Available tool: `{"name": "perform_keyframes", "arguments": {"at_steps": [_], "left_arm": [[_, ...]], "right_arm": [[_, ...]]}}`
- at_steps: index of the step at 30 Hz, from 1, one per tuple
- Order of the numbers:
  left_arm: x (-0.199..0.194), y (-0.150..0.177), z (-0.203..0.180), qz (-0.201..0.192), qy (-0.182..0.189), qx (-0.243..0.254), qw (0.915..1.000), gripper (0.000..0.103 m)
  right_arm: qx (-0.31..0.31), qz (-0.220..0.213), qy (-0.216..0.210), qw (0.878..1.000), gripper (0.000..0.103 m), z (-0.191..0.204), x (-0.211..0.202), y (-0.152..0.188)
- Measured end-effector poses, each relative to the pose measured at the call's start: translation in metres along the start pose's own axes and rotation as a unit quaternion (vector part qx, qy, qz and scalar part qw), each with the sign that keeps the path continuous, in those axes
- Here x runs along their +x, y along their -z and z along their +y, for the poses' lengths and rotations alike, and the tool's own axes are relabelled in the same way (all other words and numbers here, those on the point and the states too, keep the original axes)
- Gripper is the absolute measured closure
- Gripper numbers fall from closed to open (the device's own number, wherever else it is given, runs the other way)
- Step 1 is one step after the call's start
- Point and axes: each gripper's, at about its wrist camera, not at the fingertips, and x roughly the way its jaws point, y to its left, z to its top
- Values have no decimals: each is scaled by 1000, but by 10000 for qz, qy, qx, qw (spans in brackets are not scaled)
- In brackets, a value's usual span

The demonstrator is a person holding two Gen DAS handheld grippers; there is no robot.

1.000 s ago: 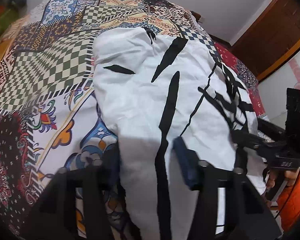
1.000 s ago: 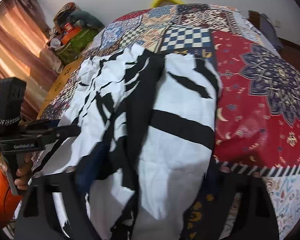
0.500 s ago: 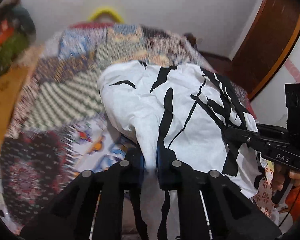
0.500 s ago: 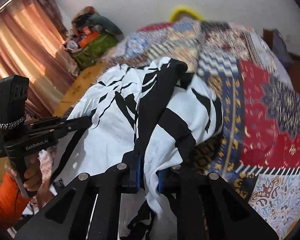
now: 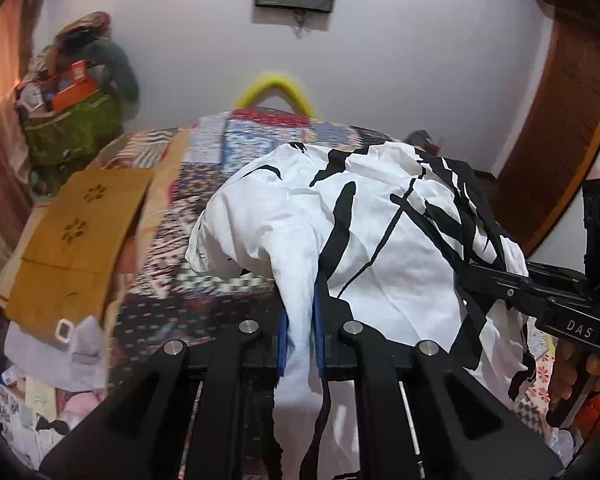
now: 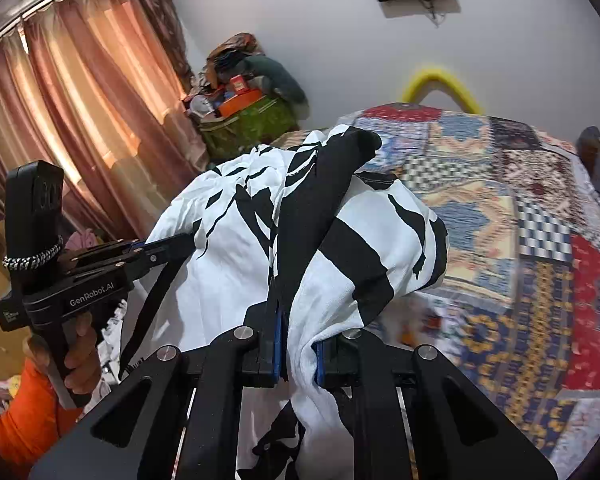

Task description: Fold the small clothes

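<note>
Both tools clenched on the white black-streaked garment (image 5: 380,248): left tool (image 5: 299,320) and right tool (image 6: 296,344) each pinch an edge, cloth hanging raised over the patchwork bedspread (image 6: 520,240). Keep hands level, edge taut, then lay it flat.

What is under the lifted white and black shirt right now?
Under the shirt, only the patchwork bedspread shows at its raised edge. Whatever lies beneath the rest is hidden by the draped cloth.
</note>
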Motion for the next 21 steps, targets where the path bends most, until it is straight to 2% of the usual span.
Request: {"name": "perform_keyframes", "arguments": {"at_steps": [4, 8, 13, 15, 17, 20, 21], "left_arm": [[14, 9, 40, 188, -149, -199, 9995, 93], [50, 30, 72, 610, -281, -306, 9973, 92], [94, 67, 96, 1117, -310, -287, 9928, 92], [110, 81, 101, 1325, -325, -270, 9903, 90], [118, 90, 104, 1440, -309, -306, 9886, 84], [119, 98, 113, 1419, -274, -463, 9884, 70], [116, 98, 117, 1402, -328, -503, 9883, 62]], "right_arm": [[144, 177, -201, 9995, 92, 14, 38, 1], [262, 619, -255, 9974, 92, 18, 84, 12], [246, 1354, -53, 9905, 90, 10, 139, 33], [141, 1598, 92, 9870, 84, 5, 155, 40], [63, 1713, 218, 9850, 82, 2, 162, 44], [-23, 1732, 347, 9843, 72, -6, 157, 48], [-51, 1696, 403, 9847, 69, -7, 152, 47]]}}
